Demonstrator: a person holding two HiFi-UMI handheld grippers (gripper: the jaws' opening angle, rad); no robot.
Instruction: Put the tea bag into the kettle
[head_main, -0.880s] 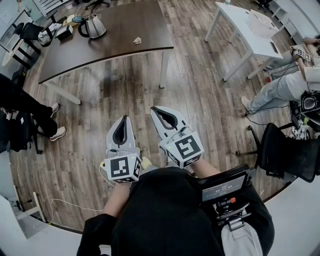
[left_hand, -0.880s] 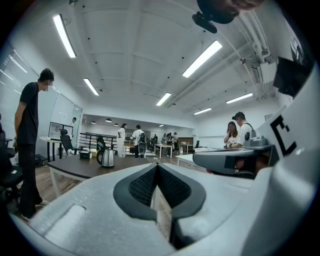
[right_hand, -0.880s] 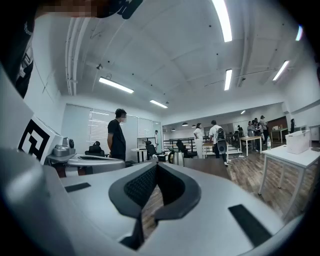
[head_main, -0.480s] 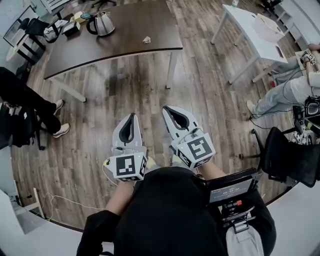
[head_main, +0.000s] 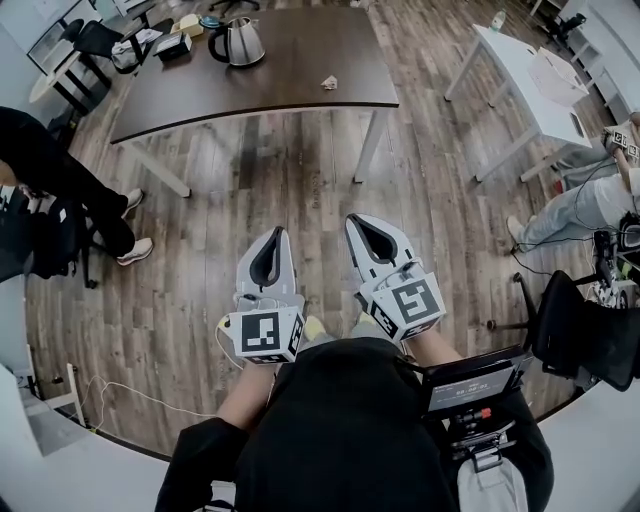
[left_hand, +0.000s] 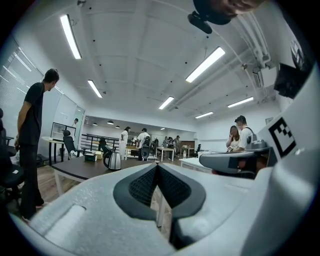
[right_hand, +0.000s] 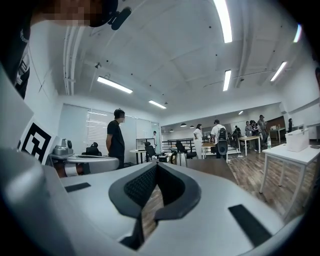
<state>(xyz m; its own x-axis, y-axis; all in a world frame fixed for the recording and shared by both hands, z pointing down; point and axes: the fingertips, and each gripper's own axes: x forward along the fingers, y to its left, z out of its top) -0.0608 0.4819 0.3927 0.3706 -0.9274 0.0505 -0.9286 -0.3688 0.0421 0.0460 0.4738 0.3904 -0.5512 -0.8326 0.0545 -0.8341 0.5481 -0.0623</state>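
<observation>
- left gripper (head_main: 278, 233): jaws closed tip to tip, nothing between them. its own view shows the tips (left_hand: 157, 164) meeting, with only the dark padded hollow behind.
- right gripper (head_main: 353, 219): same, jaws fully together and empty. tips (right_hand: 156, 164) meet in its own view.
- both grippers are held level, side by side in front of the operator's torso and over the wood floor (head_main: 300, 190). they're close together but not touching, marker cubes toward the body.
- tea bag (head_main: 329, 83): lies on the dark bench (head_main: 290, 90), near its front edge, right of centre. it's a small pale crumpled bit. neither gripper touches it, and i can't make it out in either gripper view.
- kettle (head_main: 237, 45): stands upright toward the far side of the bench, dark handle on its left. it's well apart from the tea bag. also seen from the left gripper view (left_hand: 114, 160) and, small, from the right gripper view (right_hand: 180, 158).
- the bench is well ahead of both grippers, with open floor between.
- box (head_main: 174, 42) and other small clutter sit at the far left end of the bench, beside the kettle.
- white table (head_main: 520, 75) is to the right of the bench, w/ a pale container on it.
- person in black (head_main: 50, 170) stands at the left edge of the head view.
- seated person (head_main: 590, 185) is at the right edge, w/ an office chair (head_main: 575, 320) nearer the operator.
</observation>
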